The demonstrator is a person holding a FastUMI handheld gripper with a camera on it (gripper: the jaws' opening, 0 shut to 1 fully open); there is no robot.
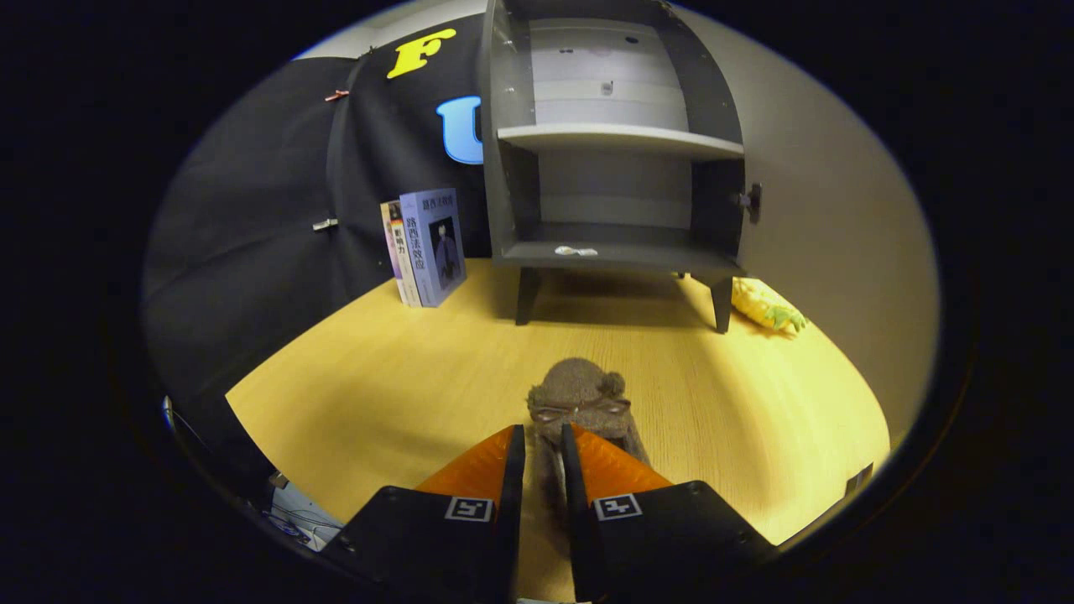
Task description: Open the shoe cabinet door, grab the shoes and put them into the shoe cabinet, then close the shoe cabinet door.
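The gripper (543,440) was clamped, nearly closed, on the near end of the shoe (579,403); so thin a hold might slip before the far cabinet (617,252).

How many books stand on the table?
2: both upright side by side, left of the open shoe cabinet; the front book overlaps the rear book. More may be hidden.

Blue book (436,243) at 10 o'clock from fingers, 路西法效应 on cover and spine, thin book (395,252) spine 影响力, unreadable square code tags on gripper (543,431), fingers clamping shoe (579,393)
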